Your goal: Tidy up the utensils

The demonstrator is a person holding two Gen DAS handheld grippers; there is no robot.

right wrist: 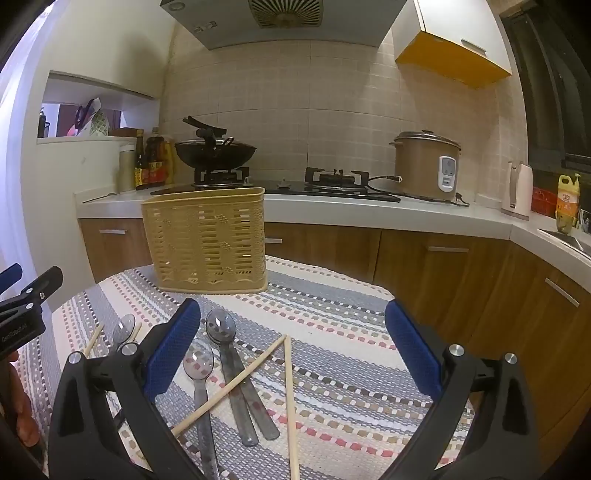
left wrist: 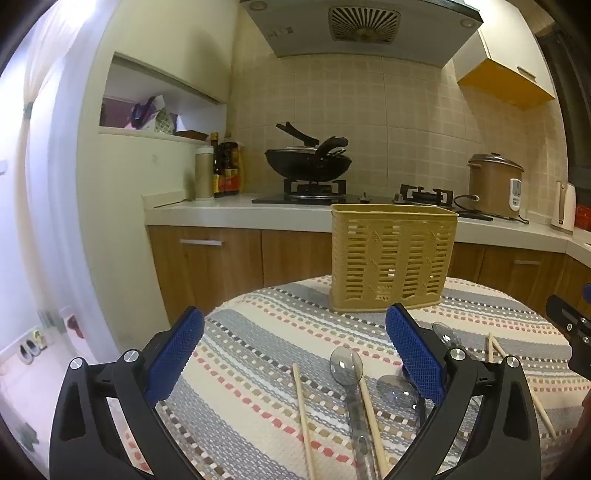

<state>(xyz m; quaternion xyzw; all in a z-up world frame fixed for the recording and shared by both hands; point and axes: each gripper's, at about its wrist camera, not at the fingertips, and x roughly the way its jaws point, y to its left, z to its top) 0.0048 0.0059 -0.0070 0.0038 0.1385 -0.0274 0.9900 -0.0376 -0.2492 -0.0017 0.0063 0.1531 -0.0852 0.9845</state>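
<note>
Both the left gripper (left wrist: 295,350) and the right gripper (right wrist: 293,339) hover with jaws spread wide, holding nothing. Below them, on the cloth-covered desk (right wrist: 332,314), lie the spoons (right wrist: 221,328) and wooden chopsticks (right wrist: 288,387), some crossed. They look light, stiff and thin; the spoons, possibly clear plastic, may slip. A pinch mid-handle seems best. The yellow basket (right wrist: 207,240) stands upright beyond, apparently empty.

Stove: black round wok (right wrist: 215,152) on left gas burner
Counter: brown rice cooker (right wrist: 426,166), dark sauce bottles (right wrist: 149,164)
Overhead: grey range hood (left wrist: 360,27)
</note>
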